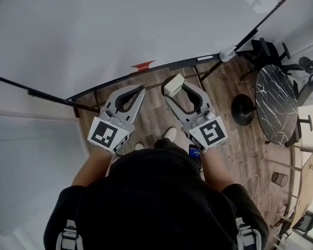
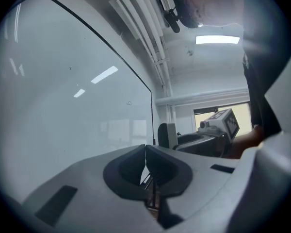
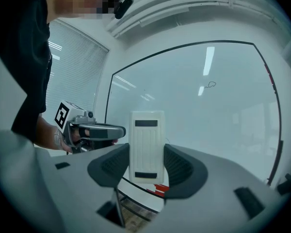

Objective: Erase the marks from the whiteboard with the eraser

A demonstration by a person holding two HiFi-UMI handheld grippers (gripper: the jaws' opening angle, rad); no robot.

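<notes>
The whiteboard (image 1: 120, 25) fills the upper part of the head view and stands on a black frame. A small drawn loop mark (image 3: 211, 85) shows on it in the right gripper view, and the same mark (image 2: 129, 102) appears faintly in the left gripper view. My right gripper (image 1: 178, 82) is shut on the white eraser (image 1: 173, 85), held upright between the jaws (image 3: 146, 147), a short way off the board. My left gripper (image 1: 142, 89) is beside it, shut with nothing in it, its jaws touching (image 2: 145, 152).
A red item (image 1: 142, 65) lies on the board's lower rail. A round black marble table (image 1: 274, 105) and dark chairs (image 1: 271, 51) stand to the right on the wood floor (image 1: 156, 108). The person's shoes (image 1: 169, 134) show below the grippers.
</notes>
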